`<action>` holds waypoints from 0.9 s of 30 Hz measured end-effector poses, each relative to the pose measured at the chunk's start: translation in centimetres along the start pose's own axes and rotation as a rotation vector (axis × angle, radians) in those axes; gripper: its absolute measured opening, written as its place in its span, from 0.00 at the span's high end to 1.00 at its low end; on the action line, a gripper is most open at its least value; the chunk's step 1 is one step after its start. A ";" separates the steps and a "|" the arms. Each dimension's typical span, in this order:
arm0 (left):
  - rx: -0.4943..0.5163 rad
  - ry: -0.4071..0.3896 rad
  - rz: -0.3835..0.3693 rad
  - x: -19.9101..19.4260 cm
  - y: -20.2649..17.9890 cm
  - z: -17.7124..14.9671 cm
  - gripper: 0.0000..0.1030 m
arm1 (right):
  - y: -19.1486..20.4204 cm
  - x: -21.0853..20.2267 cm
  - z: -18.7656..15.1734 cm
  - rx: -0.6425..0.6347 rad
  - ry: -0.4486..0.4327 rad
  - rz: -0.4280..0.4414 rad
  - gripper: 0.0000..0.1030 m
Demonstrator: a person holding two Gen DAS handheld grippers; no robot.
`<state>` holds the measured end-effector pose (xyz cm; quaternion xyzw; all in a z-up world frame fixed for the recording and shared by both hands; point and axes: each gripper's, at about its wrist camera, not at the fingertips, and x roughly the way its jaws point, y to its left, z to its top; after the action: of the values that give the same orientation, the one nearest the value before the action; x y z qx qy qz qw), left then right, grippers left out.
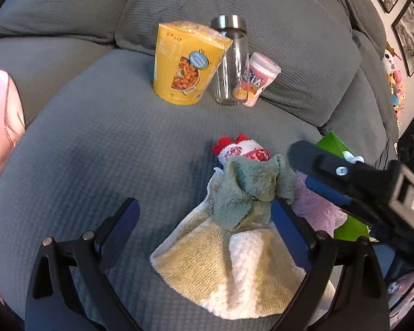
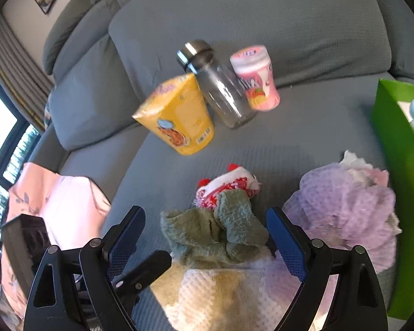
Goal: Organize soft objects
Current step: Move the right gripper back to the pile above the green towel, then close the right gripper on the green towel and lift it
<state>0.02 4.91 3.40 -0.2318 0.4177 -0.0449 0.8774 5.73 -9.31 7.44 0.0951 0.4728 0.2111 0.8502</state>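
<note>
A pile of soft things lies on the grey sofa seat (image 1: pixel 96 151): a yellow and white towel (image 1: pixel 220 264), a green fuzzy cloth (image 1: pixel 245 193) on top of it, a red and white sock (image 1: pixel 243 151) behind, and a purple cloth (image 1: pixel 317 212) to the right. My left gripper (image 1: pixel 207 218) is open over the towel, which lies loose between the jaws. One of my right gripper's fingers (image 1: pixel 331 165) reaches in from the right. In the right wrist view my right gripper (image 2: pixel 207 226) is open around the green cloth (image 2: pixel 220 229), its pads apart from it.
A yellow cup (image 1: pixel 182 63), a glass jar (image 1: pixel 230 60) and a pink canister (image 1: pixel 258 80) stand together at the sofa's back cushion. A green bag (image 2: pixel 400 165) stands open at the right, beside the purple cloth (image 2: pixel 345 215). Pink fabric (image 2: pixel 63 207) lies at the left.
</note>
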 end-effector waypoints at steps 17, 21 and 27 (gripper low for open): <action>0.052 0.051 -0.038 2.7 -1.3 -0.5 0.61 | -1.0 4.4 -1.4 0.000 0.127 0.054 0.51; 0.087 0.048 -0.034 2.7 -1.8 -0.8 0.71 | -0.6 5.1 -2.1 -0.005 0.156 0.106 0.60; 0.127 0.025 -0.042 1.9 -2.6 -1.2 0.74 | 0.5 4.6 -2.4 -0.024 0.149 0.152 0.60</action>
<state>0.61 1.68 2.54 -0.1841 0.4198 -0.0926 0.8839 5.76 -6.91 2.79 0.1045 0.5235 0.2870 0.7954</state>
